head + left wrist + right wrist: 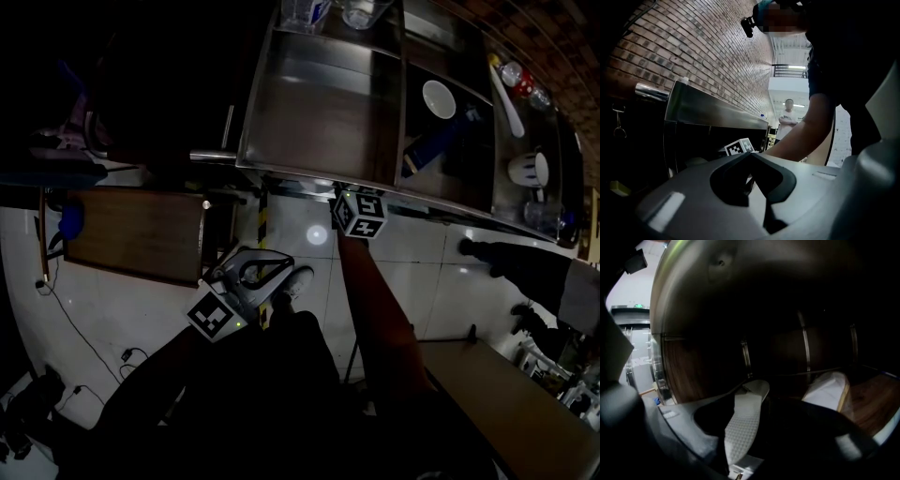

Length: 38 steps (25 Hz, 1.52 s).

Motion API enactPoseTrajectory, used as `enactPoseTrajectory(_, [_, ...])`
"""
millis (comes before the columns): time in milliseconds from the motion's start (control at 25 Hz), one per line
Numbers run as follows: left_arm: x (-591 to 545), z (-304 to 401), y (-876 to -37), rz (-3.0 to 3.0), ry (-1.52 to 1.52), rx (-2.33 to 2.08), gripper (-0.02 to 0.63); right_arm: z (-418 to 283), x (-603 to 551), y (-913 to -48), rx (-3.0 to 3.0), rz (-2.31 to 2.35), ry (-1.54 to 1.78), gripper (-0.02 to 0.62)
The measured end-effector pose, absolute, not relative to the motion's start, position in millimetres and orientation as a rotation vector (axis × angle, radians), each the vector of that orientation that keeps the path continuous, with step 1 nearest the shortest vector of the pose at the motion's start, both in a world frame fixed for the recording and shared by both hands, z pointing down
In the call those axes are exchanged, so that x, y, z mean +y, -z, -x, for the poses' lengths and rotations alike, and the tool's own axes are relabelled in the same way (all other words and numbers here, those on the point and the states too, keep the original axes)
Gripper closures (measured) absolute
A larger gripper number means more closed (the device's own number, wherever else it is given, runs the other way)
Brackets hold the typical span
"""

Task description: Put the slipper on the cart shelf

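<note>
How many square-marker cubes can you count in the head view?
2: the left cube lower centre-left over the floor, the right cube at the cart's front edge. None seems hidden.

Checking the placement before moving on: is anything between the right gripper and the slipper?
Nothing visible. The right gripper is open and empty, and the slipper lies just beyond its jaws on the wooden cart shelf.
</note>
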<state>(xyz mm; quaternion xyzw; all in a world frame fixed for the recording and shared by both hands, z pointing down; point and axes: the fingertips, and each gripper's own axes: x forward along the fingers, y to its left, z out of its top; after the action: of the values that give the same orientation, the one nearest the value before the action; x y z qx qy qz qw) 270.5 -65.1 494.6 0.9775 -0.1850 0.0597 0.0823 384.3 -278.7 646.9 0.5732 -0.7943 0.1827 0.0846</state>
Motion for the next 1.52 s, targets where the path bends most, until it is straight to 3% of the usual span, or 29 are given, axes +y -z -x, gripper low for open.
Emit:
enactPoseTrajectory(600, [-55.7, -269.6, -471.6, -2.853, -0.107, -0.586, 0.603, -379.9, -192.3, -576.8, -2.460, -1.618, -0.382, 0.362])
enactPoseTrajectory(720, [-52.2, -268.1, -459.6, -2.869, -0.090, -0.588, 0.603, -363.6, -156.6, -537.7, -2.555, -1.539, -0.315, 0.403])
enactPoseTrajectory(920, [-42.6, -267.5, -435.6, -2.900, -0.070, -0.602, 0.603, -339.7, -96.5, -464.3, -2.709, -1.404, -0.256, 0.585])
enactPoseTrajectory(1520, [13.2, -257.3, -390.3, -2.961, -0.077, -0.720, 0.603, -302.0, 2.5, -395.3, -2.798, -1.113, -0.132, 0.595])
